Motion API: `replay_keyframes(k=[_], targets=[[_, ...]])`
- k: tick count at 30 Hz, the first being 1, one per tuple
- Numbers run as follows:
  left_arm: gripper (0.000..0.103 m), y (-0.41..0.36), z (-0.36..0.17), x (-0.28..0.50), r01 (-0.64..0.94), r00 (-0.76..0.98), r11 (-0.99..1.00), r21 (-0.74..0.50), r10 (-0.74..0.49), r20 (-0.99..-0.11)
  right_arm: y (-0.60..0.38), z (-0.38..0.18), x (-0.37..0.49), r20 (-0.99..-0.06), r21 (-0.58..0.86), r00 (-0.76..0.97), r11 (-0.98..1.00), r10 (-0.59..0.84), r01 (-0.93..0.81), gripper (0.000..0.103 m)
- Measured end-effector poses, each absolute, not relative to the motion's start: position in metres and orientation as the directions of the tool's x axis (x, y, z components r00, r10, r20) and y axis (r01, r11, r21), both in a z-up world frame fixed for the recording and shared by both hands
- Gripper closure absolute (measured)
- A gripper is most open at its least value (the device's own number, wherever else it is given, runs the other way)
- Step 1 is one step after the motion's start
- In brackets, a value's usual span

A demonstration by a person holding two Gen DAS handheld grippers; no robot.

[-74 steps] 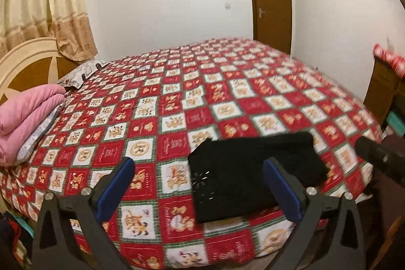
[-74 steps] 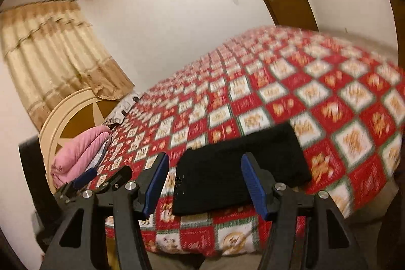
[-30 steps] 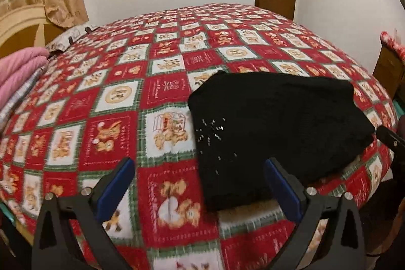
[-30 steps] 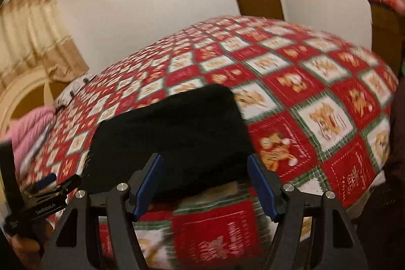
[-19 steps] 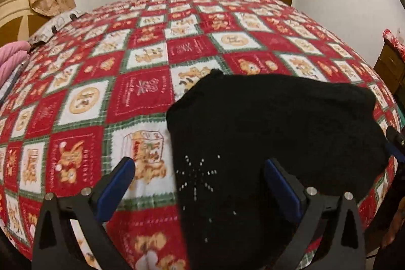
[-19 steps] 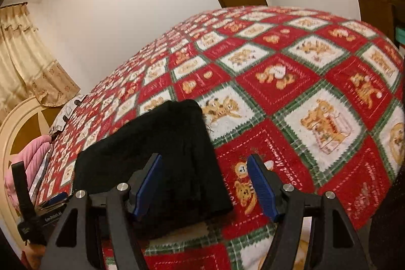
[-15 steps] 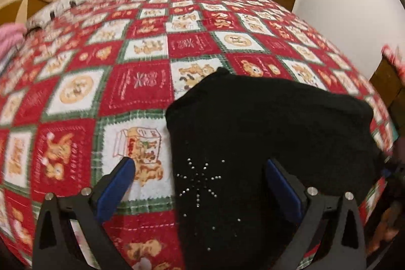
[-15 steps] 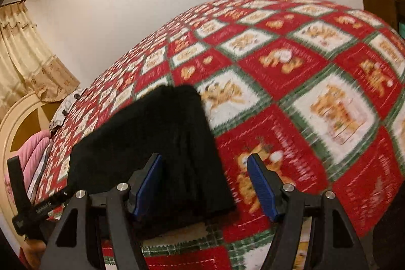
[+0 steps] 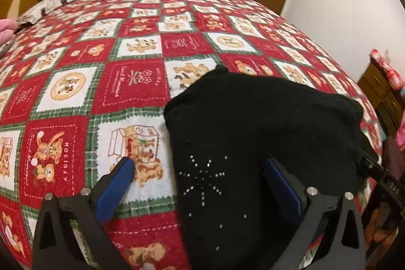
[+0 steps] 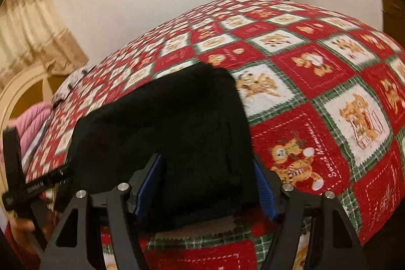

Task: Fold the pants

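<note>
A: My left claw [image 9: 200,184] is wide, one finger over the quilt [image 9: 131,90] and the other over the pants [image 9: 265,123], holding nothing. My right claw [image 10: 206,184] is also spread, its blue pads on either side of the near right end of the pants [image 10: 172,123], not yet closed on cloth as far as I can judge.

B: Where do the pants lie?

A: On the bed, near its front edge, as a black folded bundle. In my left view it runs from 6 o'clock out to 3 o'clock, with a star of small studs [image 9: 202,179] at 6 o'clock between my fingers. In my right view it fills the centre and stretches toward 9 o'clock, where my other claw shows.

B: So how far along are you?

A: I judge it mostly folded, with one more fold or a tidy-up left. That is a reading of the shape, not something I can confirm.

B: What could go wrong?

A: Three things. The bundle is thick, so if I close on the top layer alone, the lower layers stay behind and the fold opens as I lift. My left claw straddles the left edge, so a pinch there could catch the quilt along with the pants and drag it up. And the bundle sits close to the bed's front edge, so a pull toward 6 o'clock could slide it off. My right view is blurred, so I cannot tell how deep those pads sit.
</note>
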State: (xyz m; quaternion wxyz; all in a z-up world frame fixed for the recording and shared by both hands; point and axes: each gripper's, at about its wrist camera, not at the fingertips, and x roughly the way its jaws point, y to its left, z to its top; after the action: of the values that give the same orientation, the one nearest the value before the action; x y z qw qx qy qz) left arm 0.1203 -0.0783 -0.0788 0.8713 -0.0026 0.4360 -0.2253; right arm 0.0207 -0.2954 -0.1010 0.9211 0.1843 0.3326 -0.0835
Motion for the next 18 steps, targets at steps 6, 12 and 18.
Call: replay_keyframes(k=[6, 12, 18], targets=[[0.0, -0.076, -0.081, 0.117, 0.427, 0.512, 0.882, -0.2, -0.418, -0.75, -0.304, -0.1, 0.017, -0.639, 0.315, 0.769, 0.913, 0.002, 0.26, 0.048], [0.0, -0.075, -0.083, 0.12, 0.413, 0.507, 0.885, -0.215, -0.42, -0.753, -0.31, -0.096, 0.026, -0.624, 0.326, 0.781, 0.91, 0.003, 0.257, 0.048], [0.0, -0.069, -0.082, 0.118, 0.438, 0.489, 0.866, -0.24, -0.454, -0.744, -0.315, -0.098, 0.03, -0.604, 0.334, 0.797, 0.904, -0.011, 0.266, 0.048]])
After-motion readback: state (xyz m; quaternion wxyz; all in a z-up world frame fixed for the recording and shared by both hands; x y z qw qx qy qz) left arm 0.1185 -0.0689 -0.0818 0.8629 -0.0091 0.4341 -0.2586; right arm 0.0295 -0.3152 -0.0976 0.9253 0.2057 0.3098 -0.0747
